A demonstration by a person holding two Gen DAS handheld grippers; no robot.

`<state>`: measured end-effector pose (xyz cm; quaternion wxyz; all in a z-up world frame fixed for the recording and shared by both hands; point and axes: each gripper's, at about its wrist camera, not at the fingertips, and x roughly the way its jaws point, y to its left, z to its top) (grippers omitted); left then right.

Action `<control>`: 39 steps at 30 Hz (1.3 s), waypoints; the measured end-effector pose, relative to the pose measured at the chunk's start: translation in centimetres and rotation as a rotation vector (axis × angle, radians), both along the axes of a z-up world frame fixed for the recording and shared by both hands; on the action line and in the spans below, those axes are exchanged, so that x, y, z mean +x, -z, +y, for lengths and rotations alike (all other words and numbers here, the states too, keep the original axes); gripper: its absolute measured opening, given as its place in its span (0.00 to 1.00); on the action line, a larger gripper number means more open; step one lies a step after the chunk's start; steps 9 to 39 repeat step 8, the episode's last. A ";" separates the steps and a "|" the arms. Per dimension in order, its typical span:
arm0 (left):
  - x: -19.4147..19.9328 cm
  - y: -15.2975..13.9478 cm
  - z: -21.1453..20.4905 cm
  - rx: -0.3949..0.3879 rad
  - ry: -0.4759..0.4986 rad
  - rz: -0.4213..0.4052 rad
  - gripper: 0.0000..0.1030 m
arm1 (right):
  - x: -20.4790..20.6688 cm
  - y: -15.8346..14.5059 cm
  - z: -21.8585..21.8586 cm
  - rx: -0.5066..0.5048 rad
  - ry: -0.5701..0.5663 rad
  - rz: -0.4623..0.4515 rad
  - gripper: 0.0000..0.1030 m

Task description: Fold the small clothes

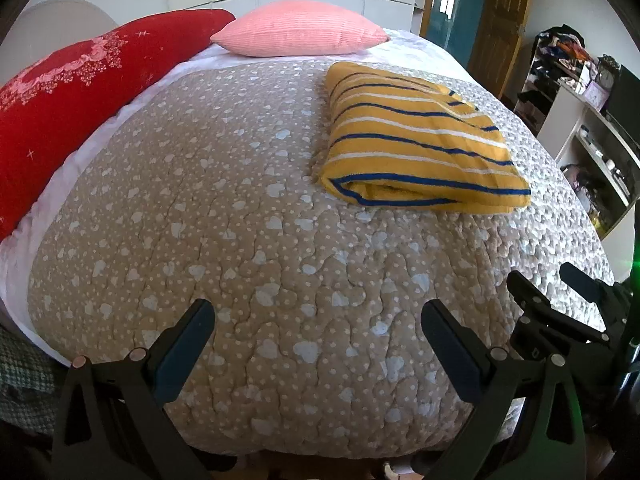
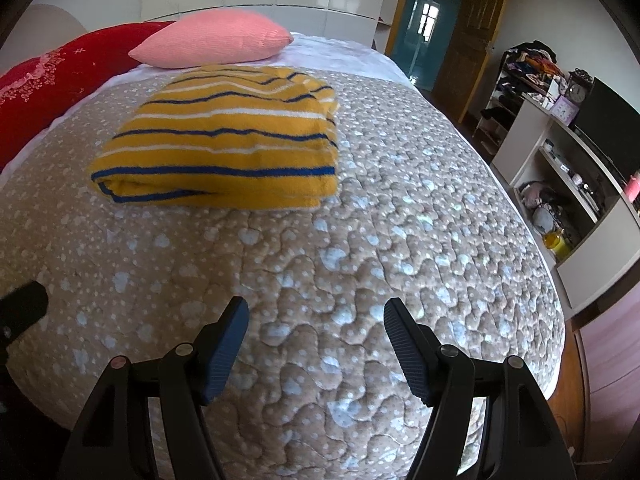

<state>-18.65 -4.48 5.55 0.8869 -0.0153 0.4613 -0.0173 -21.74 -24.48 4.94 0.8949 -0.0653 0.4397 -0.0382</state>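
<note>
A yellow garment with blue and white stripes (image 1: 416,136) lies folded into a thick rectangle on the beige quilted bedspread (image 1: 240,240); the right wrist view has the same garment (image 2: 224,152) at its upper left. My left gripper (image 1: 316,312) hovers open over the near part of the bed, well short of the garment, nothing between its fingers. My right gripper (image 2: 316,312) is open too, empty, over the quilt (image 2: 400,220) in front of and to the right of the garment. The right gripper (image 1: 560,284) also shows at the right edge of the left wrist view.
A pink pillow (image 1: 300,34) and a red patterned cushion (image 1: 72,92) lie at the head of the bed. White shelves (image 2: 568,184) with clutter and a dark screen (image 2: 616,124) stand along the right side. A wooden door (image 2: 468,28) is beyond.
</note>
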 end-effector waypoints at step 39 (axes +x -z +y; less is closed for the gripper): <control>-0.2 -0.1 0.1 0.021 -0.011 -0.019 1.00 | 0.9 -0.5 1.9 -0.006 -0.044 -0.005 0.73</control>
